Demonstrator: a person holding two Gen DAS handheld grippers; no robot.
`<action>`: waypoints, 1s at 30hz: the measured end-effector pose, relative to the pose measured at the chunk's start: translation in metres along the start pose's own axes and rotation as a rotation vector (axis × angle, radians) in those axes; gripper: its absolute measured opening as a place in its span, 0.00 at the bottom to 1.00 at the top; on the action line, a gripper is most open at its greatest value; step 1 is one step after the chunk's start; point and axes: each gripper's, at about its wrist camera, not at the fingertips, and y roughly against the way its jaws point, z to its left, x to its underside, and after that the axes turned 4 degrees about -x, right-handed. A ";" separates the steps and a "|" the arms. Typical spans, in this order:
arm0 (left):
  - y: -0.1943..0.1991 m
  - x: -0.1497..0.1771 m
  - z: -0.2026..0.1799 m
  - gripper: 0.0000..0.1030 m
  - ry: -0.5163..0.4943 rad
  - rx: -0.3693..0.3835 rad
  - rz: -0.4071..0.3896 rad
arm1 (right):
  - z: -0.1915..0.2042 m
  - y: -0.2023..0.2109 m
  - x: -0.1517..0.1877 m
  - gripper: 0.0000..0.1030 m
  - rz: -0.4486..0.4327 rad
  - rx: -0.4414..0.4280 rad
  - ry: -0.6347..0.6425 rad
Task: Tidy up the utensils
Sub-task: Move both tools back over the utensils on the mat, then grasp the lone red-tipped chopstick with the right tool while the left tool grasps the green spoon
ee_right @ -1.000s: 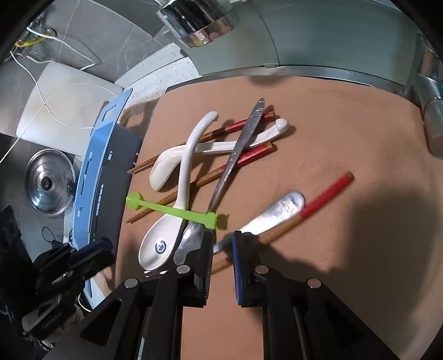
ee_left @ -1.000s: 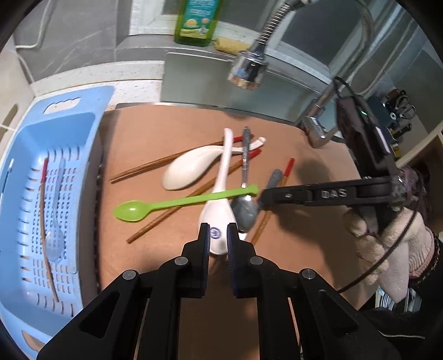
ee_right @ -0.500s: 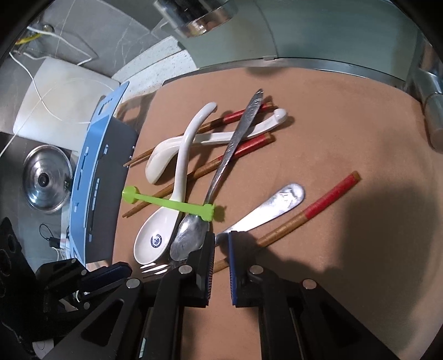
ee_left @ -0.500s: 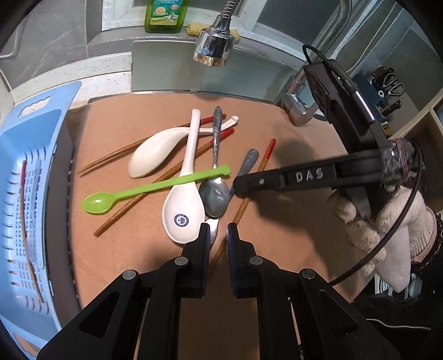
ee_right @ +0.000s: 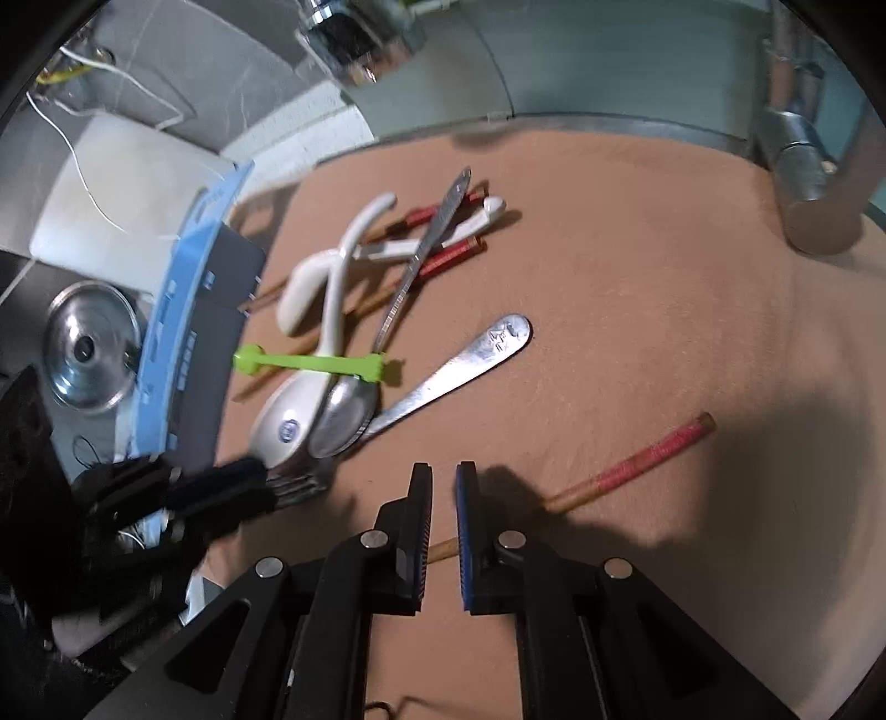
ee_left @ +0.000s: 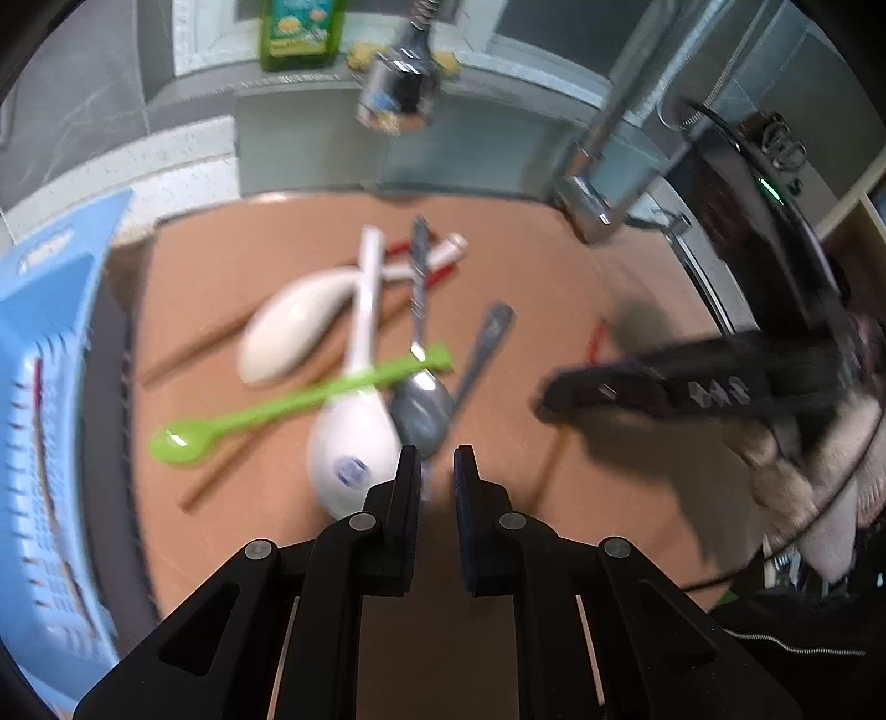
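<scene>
A brown worktop [ee_right: 637, 266] lies in front of a steel sink wall, with a faucet head [ee_left: 396, 97] hanging above it and a green bottle [ee_left: 302, 27] on the ledge behind. A heap of utensils lies on the worktop: two white ceramic spoons [ee_right: 310, 382], a green plastic spoon [ee_left: 277, 407] laid across them, a metal spoon [ee_right: 354, 401], a second metal utensil [ee_right: 470, 363] with its handle pointing away, and several brown chopsticks with red ends. One red-tipped chopstick [ee_right: 637, 462] lies apart, to the right of the heap in the right wrist view. A light blue perforated basket [ee_left: 39, 387] stands at the left edge of the worktop. The left gripper [ee_left: 433, 479] hovers just short of the spoon bowls, its jaws nearly pressed together with nothing between them. The right gripper [ee_right: 444, 512], held in a gloved hand [ee_left: 803, 471], has its jaws just closed to a narrow gap; they grip nothing, and the chopstick's plain end passes under its tips.
</scene>
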 end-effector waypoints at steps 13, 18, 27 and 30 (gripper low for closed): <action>-0.017 -0.035 0.032 0.11 -0.213 -0.052 0.114 | -0.040 0.007 0.025 0.24 0.009 -0.017 -0.257; -0.022 -0.038 0.022 0.20 -0.352 -0.054 0.158 | -0.045 0.004 0.030 0.28 -0.003 -0.053 -0.349; -0.039 -0.027 0.007 0.21 -0.644 -0.119 0.233 | -0.039 0.001 0.030 0.36 -0.049 -0.042 -0.433; -0.043 -0.028 0.009 0.21 -0.698 -0.099 0.250 | -0.038 0.000 0.029 0.36 -0.061 -0.029 -0.457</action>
